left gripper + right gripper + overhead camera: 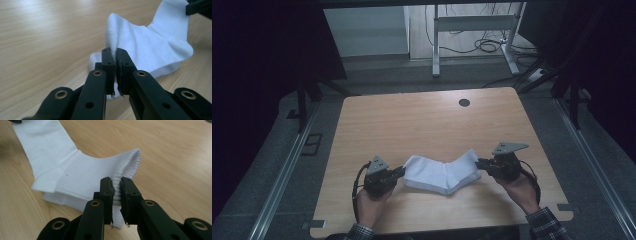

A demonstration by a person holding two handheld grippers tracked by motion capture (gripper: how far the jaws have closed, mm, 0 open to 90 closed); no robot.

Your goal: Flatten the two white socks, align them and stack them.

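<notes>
1. White sock (442,172): lies on the wooden tabletop (412,125) near its 6 o'clock edge, bent at the heel, held between both grippers.
2. Handling, judged: light, soft and limp knit; it will sag and fold wherever unsupported. Not fragile, not slippery. The ribbed cuff and the toe end are the natural holds.
3. Left gripper (115,56): at the sock's 9 o'clock end, fingers narrow, pinching a raised fold of the toe fabric.
4. Right gripper (117,185): at the sock's 3 o'clock end, fingers clamped on the ribbed cuff edge.
5. Pose: both hands low, forearms converging, grippers pointing inward toward each other.
</notes>
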